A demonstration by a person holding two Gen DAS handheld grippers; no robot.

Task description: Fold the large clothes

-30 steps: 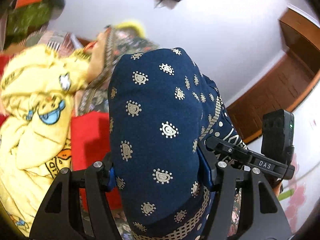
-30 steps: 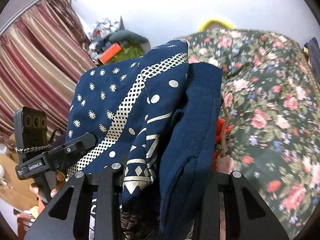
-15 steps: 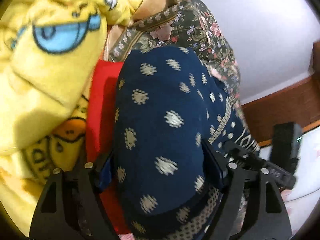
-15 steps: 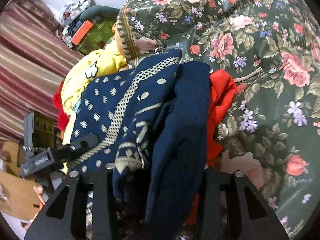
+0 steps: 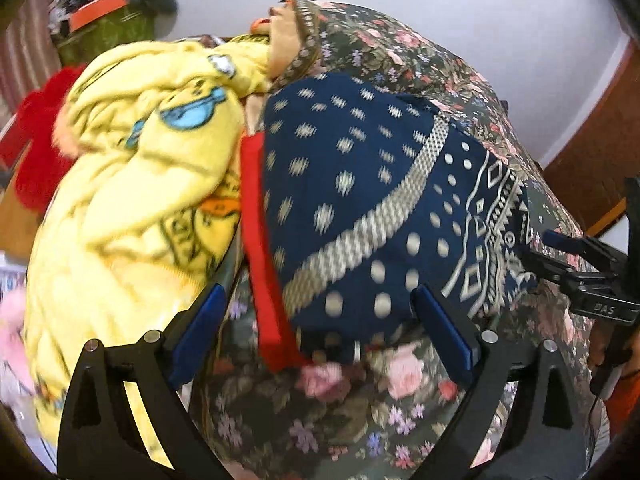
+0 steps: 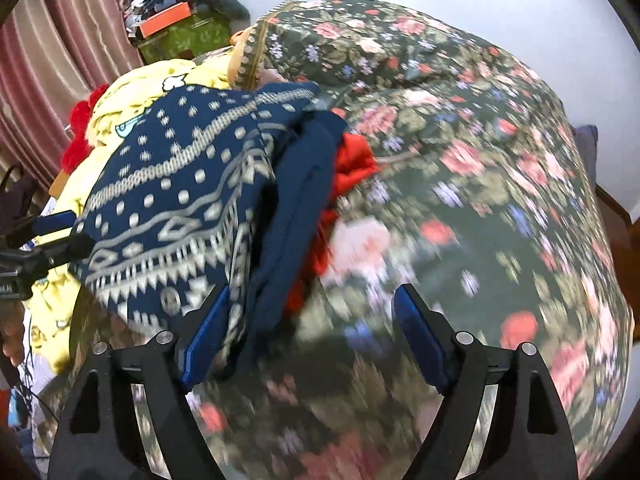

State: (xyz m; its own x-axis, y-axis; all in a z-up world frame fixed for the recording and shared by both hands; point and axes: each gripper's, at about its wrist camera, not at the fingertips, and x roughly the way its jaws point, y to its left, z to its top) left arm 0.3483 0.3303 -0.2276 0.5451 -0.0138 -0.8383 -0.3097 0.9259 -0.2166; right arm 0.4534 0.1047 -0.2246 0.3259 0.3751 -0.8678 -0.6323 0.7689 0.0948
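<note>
A folded navy garment with cream dots and bands lies on the floral bedspread, on top of a red cloth. It also shows in the right wrist view, its plain navy fold toward the red cloth. My left gripper is open, its jaws apart just short of the garment's near edge. My right gripper is open, its left finger beside the garment's near corner. Each gripper shows at the edge of the other's view.
A yellow cartoon-print blanket is heaped left of the garment, with a red fuzzy item beyond it. A green box with orange lid and striped curtains stand at the back. The floral bedspread stretches right.
Both grippers lowered the navy garment onto the bed over the red cloth, then opened and let it go. The jaws now stand apart and drawn back.
</note>
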